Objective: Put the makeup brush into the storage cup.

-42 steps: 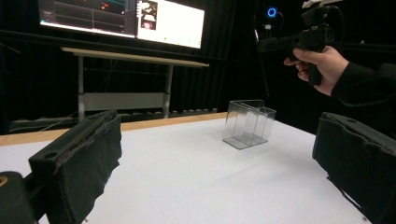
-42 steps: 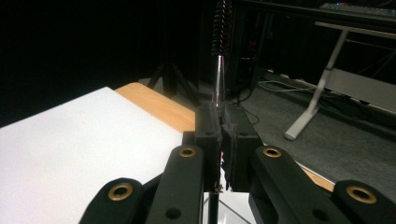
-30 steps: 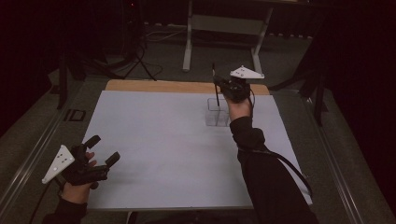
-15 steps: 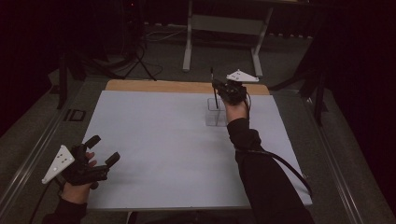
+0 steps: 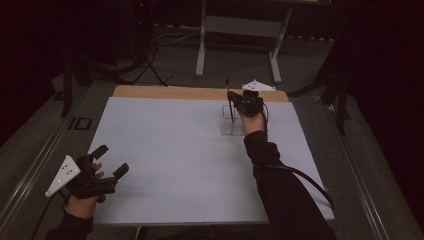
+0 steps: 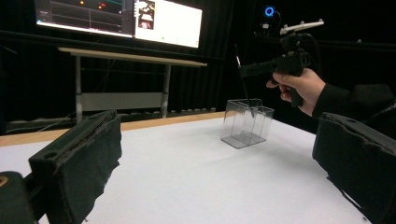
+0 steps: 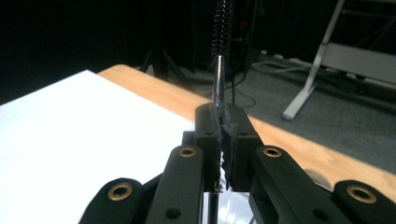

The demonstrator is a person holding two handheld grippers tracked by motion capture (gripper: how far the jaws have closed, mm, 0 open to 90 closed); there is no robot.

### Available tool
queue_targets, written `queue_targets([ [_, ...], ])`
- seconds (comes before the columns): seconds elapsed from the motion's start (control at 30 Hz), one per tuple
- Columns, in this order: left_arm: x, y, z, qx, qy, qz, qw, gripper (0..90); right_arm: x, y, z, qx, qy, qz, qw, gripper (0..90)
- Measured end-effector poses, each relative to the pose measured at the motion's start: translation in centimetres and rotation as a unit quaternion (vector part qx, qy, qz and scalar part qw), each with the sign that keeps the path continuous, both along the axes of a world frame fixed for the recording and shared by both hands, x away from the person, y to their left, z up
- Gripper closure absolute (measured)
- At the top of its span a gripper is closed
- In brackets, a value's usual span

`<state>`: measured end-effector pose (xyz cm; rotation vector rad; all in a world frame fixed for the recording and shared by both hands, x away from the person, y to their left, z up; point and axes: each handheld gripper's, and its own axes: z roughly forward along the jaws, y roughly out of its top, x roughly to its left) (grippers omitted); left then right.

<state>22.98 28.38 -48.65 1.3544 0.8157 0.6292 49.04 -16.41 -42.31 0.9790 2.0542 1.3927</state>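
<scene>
Between the shut jaws of the right gripper [image 7: 223, 116], a thin brush [image 7: 218, 88] stands upright, clamped, above the clear box [image 6: 246, 122].

the left gripper [image 5: 111, 161] is held low at the near left edge of the surface [image 5: 165, 150], the left hand [image 5: 82, 192] wrapped around its handle from below and the forearm coming in from the bottom corner. its jaws stand wide apart with nothing between them, and point forward and to the right. the right arm reaches far forward in a dark sleeve, nearly straight, with the cable trailing back along it. the right hand [image 5: 251, 121] grips its handle with the wrist raised, so the right gripper [image 5: 231, 95] hangs above the far side. its jaws are pressed together on a thin brush [image 7: 219, 56], held upright.
</scene>
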Motion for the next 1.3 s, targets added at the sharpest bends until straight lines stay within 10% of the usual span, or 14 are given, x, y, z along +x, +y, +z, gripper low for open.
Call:
queue_targets([
  [0.47,0.0,-0.1,0.0,0.001,0.001,-0.001,1.0000,1.8,-0.3,-0.6,-1.0,-0.012,0.025,-0.013,0.9995,84.2],
  [0.8,0.0,-0.1,0.0,0.002,0.001,-0.001,1.0000,1.8,0.1,-0.5,-1.1,-0.011,0.088,-0.012,0.9960,31.9],
  [1.3,0.3,-0.5,0.1,0.001,0.004,0.001,1.0000,1.8,-1.4,-1.0,0.8,0.009,0.075,-0.009,0.9971,13.2],
])
